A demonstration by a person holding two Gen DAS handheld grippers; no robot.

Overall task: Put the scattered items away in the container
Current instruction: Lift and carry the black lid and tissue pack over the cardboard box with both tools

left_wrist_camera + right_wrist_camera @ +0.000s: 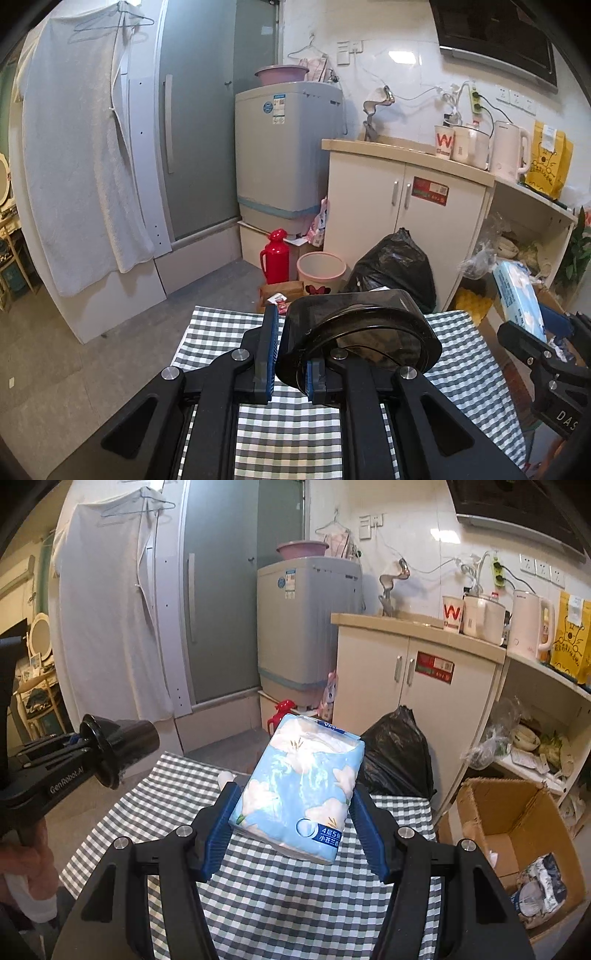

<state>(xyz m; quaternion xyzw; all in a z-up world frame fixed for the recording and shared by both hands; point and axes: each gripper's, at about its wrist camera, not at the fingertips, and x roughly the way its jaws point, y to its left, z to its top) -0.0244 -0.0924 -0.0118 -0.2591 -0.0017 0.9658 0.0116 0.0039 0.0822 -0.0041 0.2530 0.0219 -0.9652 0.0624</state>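
Observation:
My left gripper (291,354) is shut on the rim of a dark smoky plastic cup (354,325), held above the green-checked tablecloth (221,332). From the right wrist view the same cup (125,742) sticks out of the left gripper (74,753) at the far left. My right gripper (293,812) is shut on a blue-and-white tissue pack (299,782), tilted and lifted over the cloth (280,893). The open cardboard box (517,830) stands on the floor to the right of the table, with a blue-white packet (539,886) inside. A small white item (225,777) lies on the cloth behind the pack.
Beyond the table's far edge are a full black rubbish bag (399,753), a pink bin (321,273) and a red flask (275,256). A white cabinet (417,686) and open shelves (535,738) stand at the right, a washing machine (288,147) behind.

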